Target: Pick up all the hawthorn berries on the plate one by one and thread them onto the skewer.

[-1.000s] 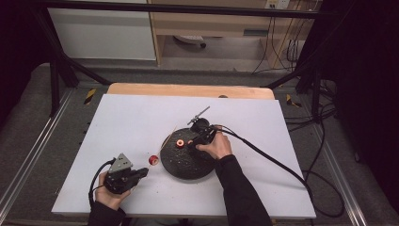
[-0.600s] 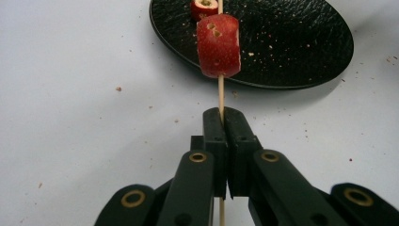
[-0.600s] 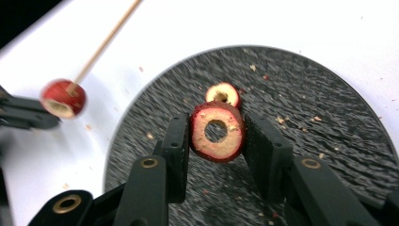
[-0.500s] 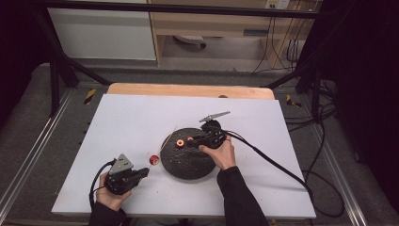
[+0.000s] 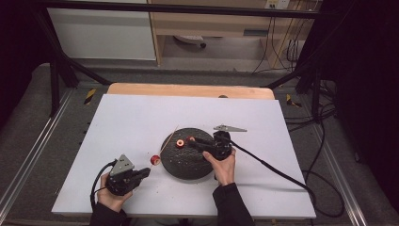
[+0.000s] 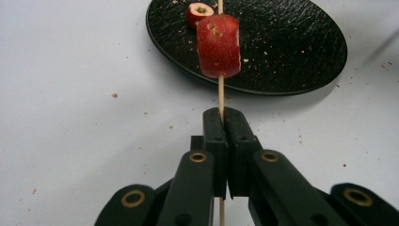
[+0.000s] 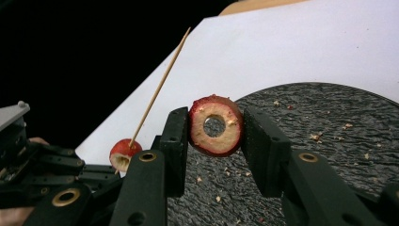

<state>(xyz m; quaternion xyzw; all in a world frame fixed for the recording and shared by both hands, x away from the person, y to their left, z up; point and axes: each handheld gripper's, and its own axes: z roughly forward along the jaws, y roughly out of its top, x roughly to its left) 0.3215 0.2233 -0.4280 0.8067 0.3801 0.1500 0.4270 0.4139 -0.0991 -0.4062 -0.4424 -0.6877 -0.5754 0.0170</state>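
My left gripper (image 5: 146, 172) (image 6: 223, 117) is shut on the lower end of a thin wooden skewer (image 5: 167, 138) (image 6: 220, 92) near the table's front left. A red fruit piece (image 5: 154, 160) (image 6: 218, 45) is threaded on the skewer just beyond the jaws. The skewer slants up over the edge of a black round plate (image 5: 193, 162) (image 6: 287, 42). My right gripper (image 5: 188, 142) (image 7: 215, 118) reaches left over the plate, shut on a red fruit ring (image 5: 180, 142) (image 7: 215, 126) with a pale cut face and a hole through its middle. The ring hangs close beside the skewer (image 7: 160, 84).
The white table top (image 5: 141, 117) is open on all sides of the plate, with a wooden strip (image 5: 188, 90) at its far edge. Crumbs speckle the plate (image 7: 329, 122) and the table. Another red piece (image 6: 199, 11) shows over the plate's far part. The right gripper's cable (image 5: 273, 167) trails off right.
The right hand has shifted round to the plate's near side and its gripper has swung to point left, still holding the fruit ring. The left gripper and skewer have stayed put.
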